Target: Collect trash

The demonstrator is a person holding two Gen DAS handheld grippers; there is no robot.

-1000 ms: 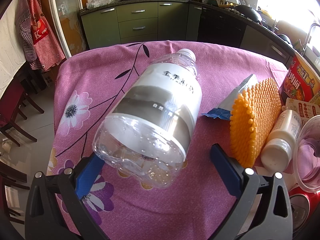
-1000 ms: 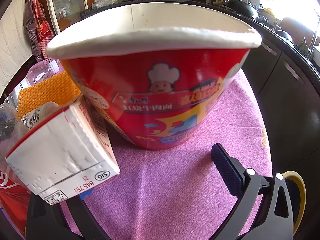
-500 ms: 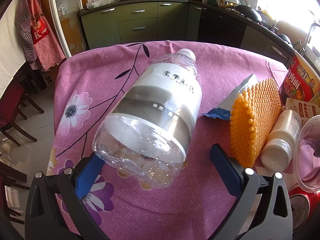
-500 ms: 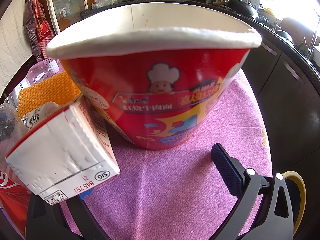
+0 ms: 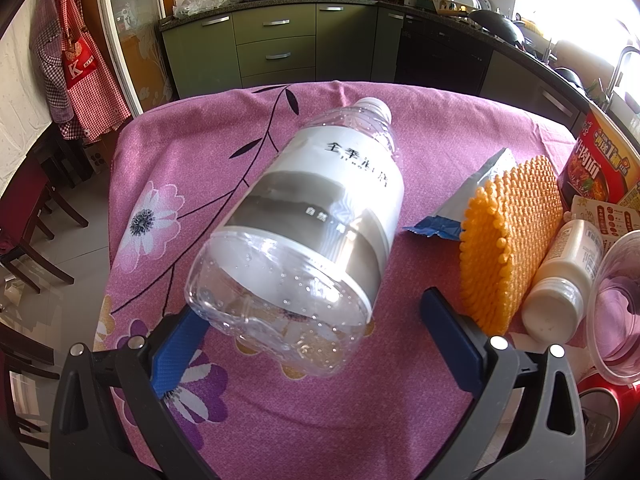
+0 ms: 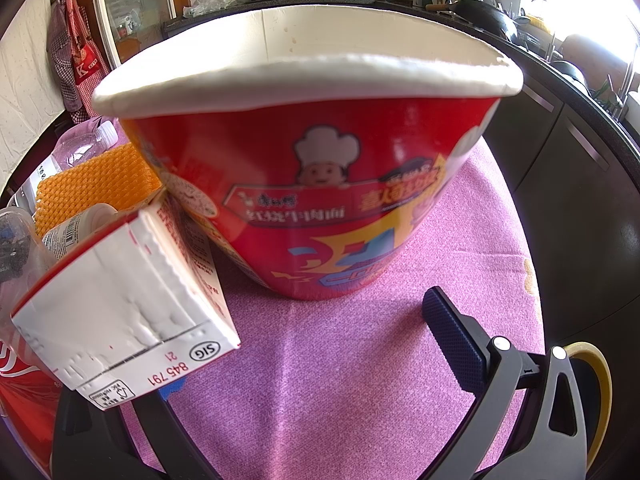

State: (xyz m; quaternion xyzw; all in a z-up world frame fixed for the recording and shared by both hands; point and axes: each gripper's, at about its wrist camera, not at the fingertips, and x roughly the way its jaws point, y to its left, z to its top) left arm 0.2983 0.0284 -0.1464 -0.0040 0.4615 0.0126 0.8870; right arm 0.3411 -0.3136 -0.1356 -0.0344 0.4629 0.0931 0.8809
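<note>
A clear plastic water bottle (image 5: 316,216) with a grey-white label lies on its side on the pink flowered tablecloth (image 5: 208,148), cap pointing away. My left gripper (image 5: 316,340) stands open just behind the bottle's base, its blue fingers (image 5: 452,332) wide on either side. In the right wrist view a red instant-noodle bowl (image 6: 320,200) stands upright and empty close ahead. My right gripper (image 6: 316,356) is open in front of the bowl. A white milk carton (image 6: 120,312) lies across its left finger and hides it.
Right of the bottle lie a blue-white wrapper (image 5: 472,196), an orange foam net (image 5: 516,236), a small white bottle (image 5: 560,280), a clear plastic cup (image 5: 620,300) and a red can (image 5: 604,404). The table edge drops off at left. Kitchen cabinets (image 5: 280,44) stand beyond.
</note>
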